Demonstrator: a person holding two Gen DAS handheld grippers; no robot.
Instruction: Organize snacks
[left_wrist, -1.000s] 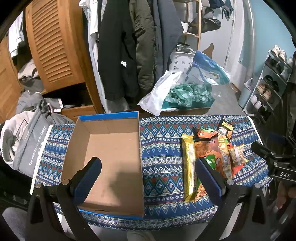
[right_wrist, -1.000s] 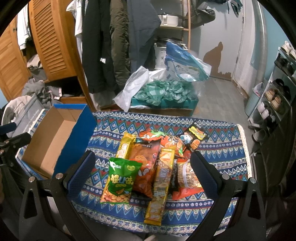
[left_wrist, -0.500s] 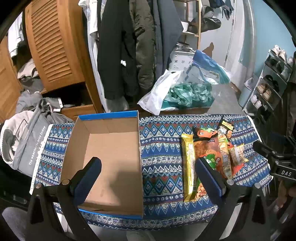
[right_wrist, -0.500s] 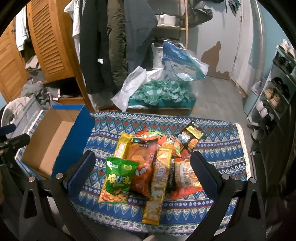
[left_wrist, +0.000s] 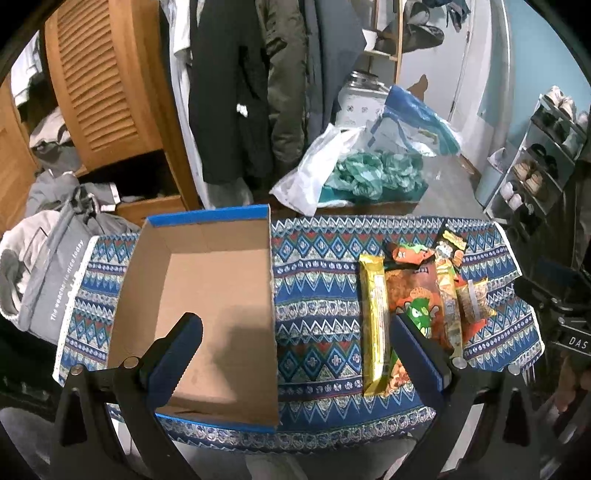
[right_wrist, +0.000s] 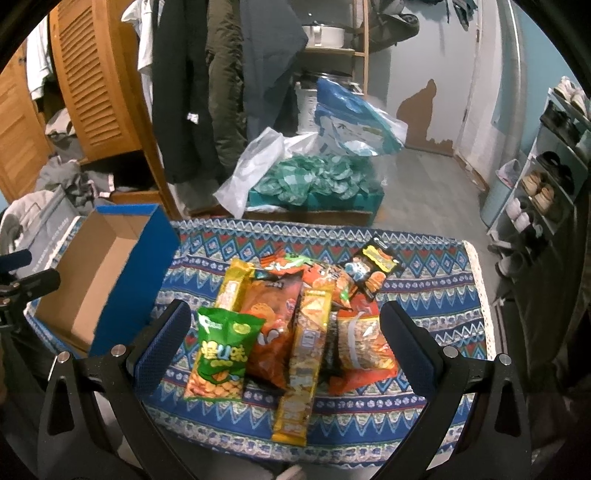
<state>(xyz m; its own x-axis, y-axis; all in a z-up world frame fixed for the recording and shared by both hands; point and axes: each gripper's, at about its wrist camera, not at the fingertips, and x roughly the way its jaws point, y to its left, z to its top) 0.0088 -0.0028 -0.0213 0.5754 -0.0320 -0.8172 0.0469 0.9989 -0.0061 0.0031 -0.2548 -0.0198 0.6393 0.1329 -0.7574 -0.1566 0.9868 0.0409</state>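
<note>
An empty cardboard box with blue rim sits on the left of the patterned cloth; it also shows in the right wrist view. A pile of snack packets lies on the right: a green bag, an orange-red bag, a long orange pack, a yellow bar and a nut packet. My left gripper is open and empty above the box's near right side. My right gripper is open and empty, hovering over the snack pile.
The patterned tablecloth covers a small table. Beyond it stand a box of green fabric with plastic bags, hanging coats, a wooden louvred wardrobe and a shoe rack at the right. Grey bags lie at left.
My right gripper has edged slightly forward and down toward the snack pile. The left gripper has hardly moved. Nothing was grasped.
</note>
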